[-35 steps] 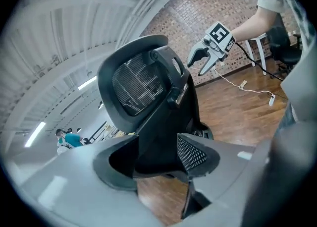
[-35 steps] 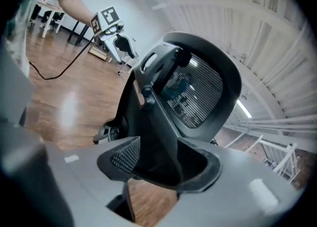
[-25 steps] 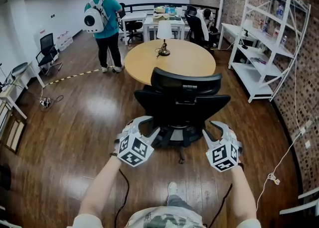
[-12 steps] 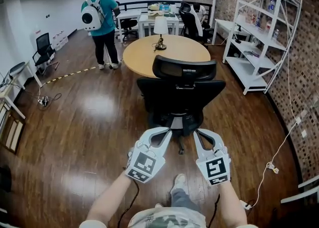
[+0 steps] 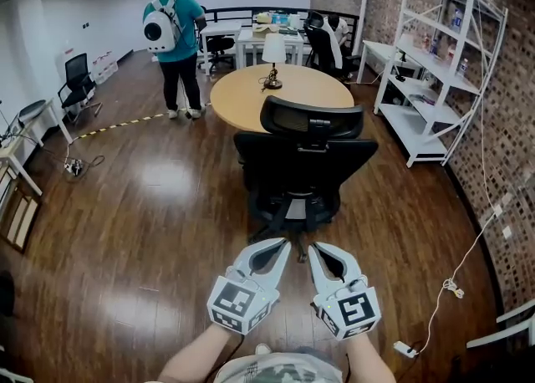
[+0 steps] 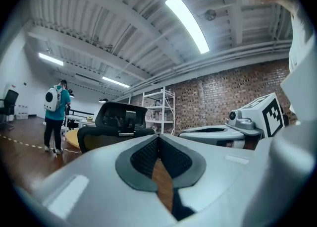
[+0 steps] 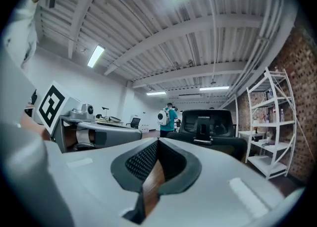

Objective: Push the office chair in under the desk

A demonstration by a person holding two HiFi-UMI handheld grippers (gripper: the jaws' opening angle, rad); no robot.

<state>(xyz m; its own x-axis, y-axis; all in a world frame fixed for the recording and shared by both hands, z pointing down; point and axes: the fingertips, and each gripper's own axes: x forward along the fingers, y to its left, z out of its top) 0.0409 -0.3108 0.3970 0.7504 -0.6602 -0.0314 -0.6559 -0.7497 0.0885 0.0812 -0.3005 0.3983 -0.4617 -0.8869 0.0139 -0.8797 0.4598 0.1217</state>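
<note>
Head view: the chair (image 5: 301,164) stands on the floor (image 5: 150,206) at the near edge of the round desk (image 5: 251,99), its back and headrest turned toward the camera. Whether its seat reaches under the desk top cannot be told from here.

Both grippers hang low over the floor, side by side, near the chair's base but apart from it. The left gripper (image 5: 280,245) has its jaws clenched, tips together, with nothing between them; only floor shows through the slit behind the pads. The right gripper (image 5: 312,247) is likewise clenched and empty. Each gripper view looks past its closed tips at the chair's back.

On the desk, near its far edge, stands a lamp (image 5: 273,53). Beyond the desk's far left a person (image 5: 177,38) stands facing away. A shelf (image 5: 435,80) lines the brick wall at the right.
</note>
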